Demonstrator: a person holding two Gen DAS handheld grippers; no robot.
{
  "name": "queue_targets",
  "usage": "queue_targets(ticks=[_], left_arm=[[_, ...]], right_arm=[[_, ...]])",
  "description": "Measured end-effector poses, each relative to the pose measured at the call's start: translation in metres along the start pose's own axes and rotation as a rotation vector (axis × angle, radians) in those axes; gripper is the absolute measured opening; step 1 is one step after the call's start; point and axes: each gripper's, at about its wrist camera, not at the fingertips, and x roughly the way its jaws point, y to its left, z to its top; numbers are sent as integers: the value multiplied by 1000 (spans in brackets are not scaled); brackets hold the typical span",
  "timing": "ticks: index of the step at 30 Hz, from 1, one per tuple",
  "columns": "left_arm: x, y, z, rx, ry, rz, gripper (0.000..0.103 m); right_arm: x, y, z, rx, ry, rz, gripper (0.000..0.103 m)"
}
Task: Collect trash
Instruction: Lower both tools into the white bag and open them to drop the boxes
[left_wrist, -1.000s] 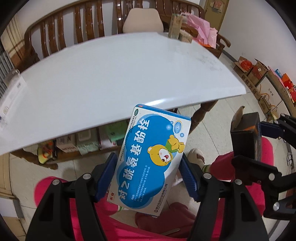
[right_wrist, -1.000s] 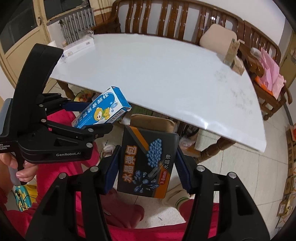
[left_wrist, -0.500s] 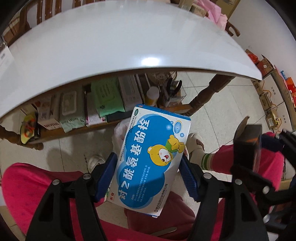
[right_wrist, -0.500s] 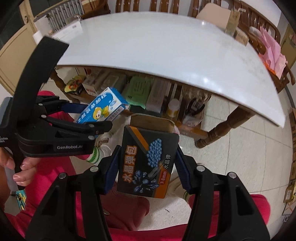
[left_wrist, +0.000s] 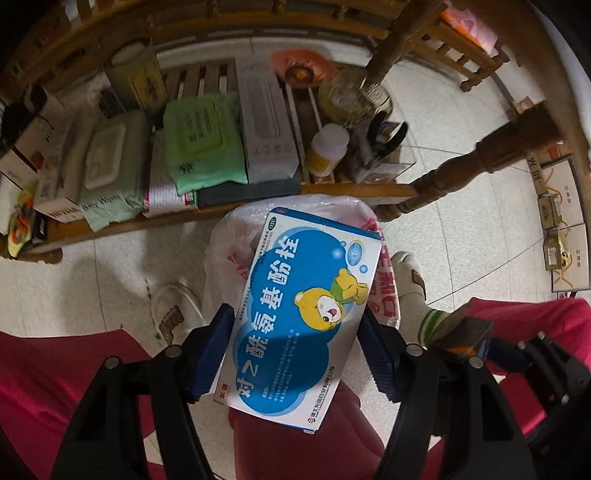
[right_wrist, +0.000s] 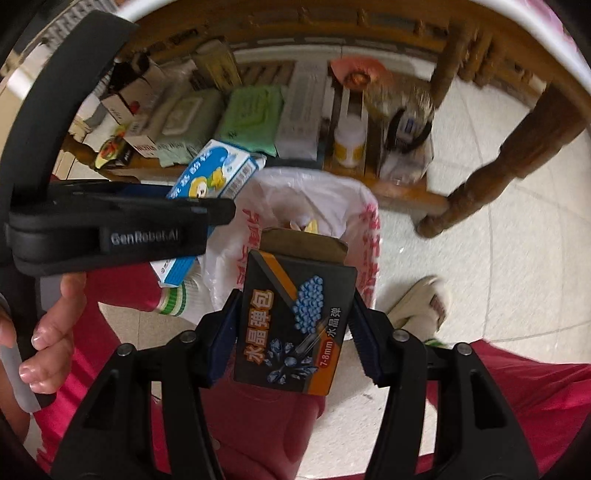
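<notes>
- Trash in the left gripper (left_wrist: 295, 354) was a blue medicine box (left_wrist: 299, 314), clamped between both pads, long axis running from 7 to 1 o'clock.
- Right gripper (right_wrist: 291, 339) jaws pinched a dark box (right_wrist: 295, 321), its open flap toward 12 o'clock.
- Both boxes hung over a white plastic bag (right_wrist: 314, 195) on the floor.
- Half a second before, the white tabletop filled the upper view; now the shelf (left_wrist: 229, 206) beneath showed.

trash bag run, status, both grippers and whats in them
Left gripper shut on blue medicine box. Right gripper shut on dark gel-ball box. Both poised above the open trash bag on the floor. Nothing blocks its mouth.
</notes>
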Motion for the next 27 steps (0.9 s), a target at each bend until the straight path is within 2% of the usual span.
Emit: queue_targets(ticks=[9,13,16,19,27], left_arm=[[45,2,14,-27,102,0,65],[64,3,19,-30,141,4,65],[75,2,21,-25,149,33,66],[87,6,25,-52,180,2,66],[115,9,34,-86,242,-25,66]], right_arm=[[60,-17,9,96,115,52,56],[78,-19,11,107,144,57,56],[94,-18,13,94,162,40,56],[107,-21,14,108,184,55,56],[127,-28,19,134,208,79,54]])
